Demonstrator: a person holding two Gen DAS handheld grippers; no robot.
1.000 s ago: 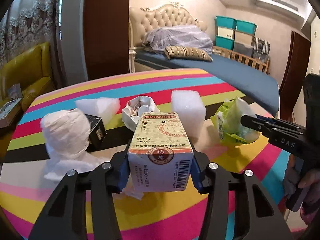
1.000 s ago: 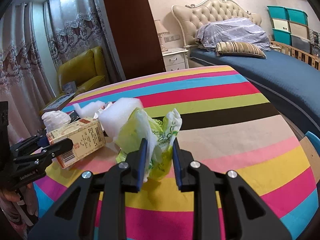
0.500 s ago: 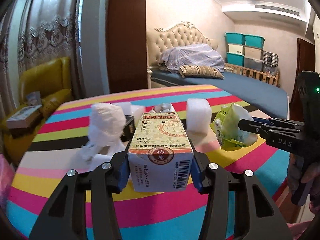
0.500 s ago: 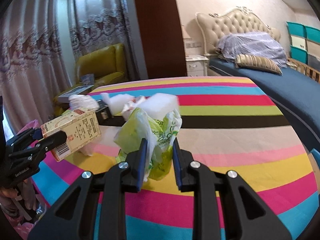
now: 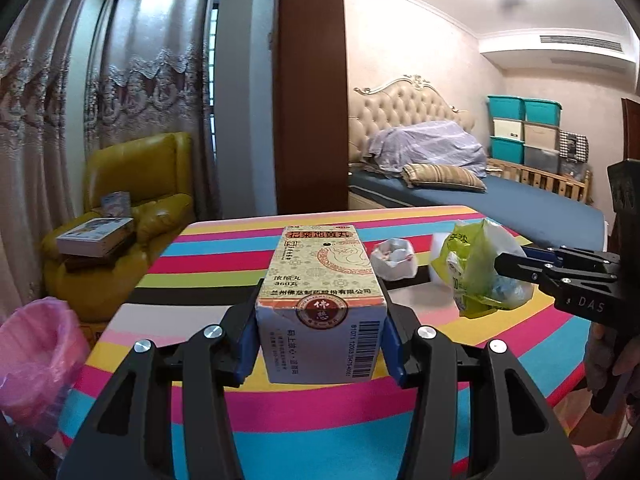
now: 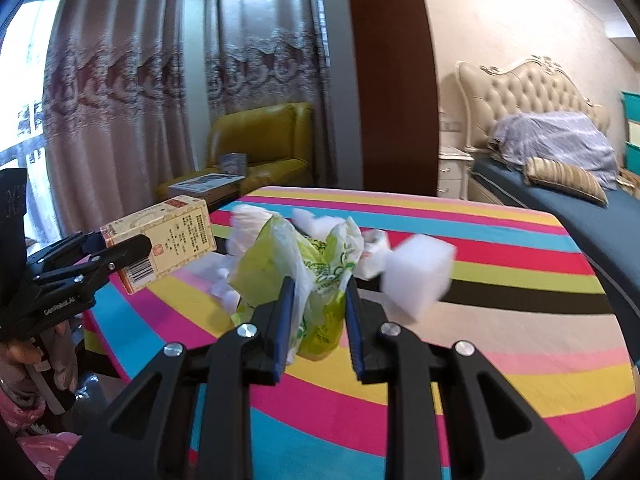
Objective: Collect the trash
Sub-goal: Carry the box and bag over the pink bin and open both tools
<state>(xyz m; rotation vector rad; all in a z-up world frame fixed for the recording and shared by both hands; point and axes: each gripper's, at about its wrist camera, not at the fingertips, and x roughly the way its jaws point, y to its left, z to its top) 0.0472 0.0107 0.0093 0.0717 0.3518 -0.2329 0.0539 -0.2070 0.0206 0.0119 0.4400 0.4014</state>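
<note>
My left gripper (image 5: 320,340) is shut on a cream medicine box (image 5: 320,300) with red Chinese print, held above the striped table (image 5: 280,408). The box and the left gripper (image 6: 116,256) also show at the left of the right wrist view (image 6: 160,240). My right gripper (image 6: 318,316) is shut on a green and white plastic bag (image 6: 304,268), lifted above the table. The bag (image 5: 476,268) and the right gripper (image 5: 516,268) show at the right of the left wrist view. A bin lined with a pink bag (image 5: 36,352) stands on the floor at the left of the table.
A white foam block (image 6: 416,272), white tissue lumps (image 6: 256,216) and a small white bag of scraps (image 5: 394,258) lie on the table. A yellow armchair (image 5: 132,200) with books stands behind the table. A bed (image 5: 480,196) lies at the right.
Both grippers have lifted and pulled back toward the table's left front edge with their loads. The pink-lined bin has come into the left wrist view.
</note>
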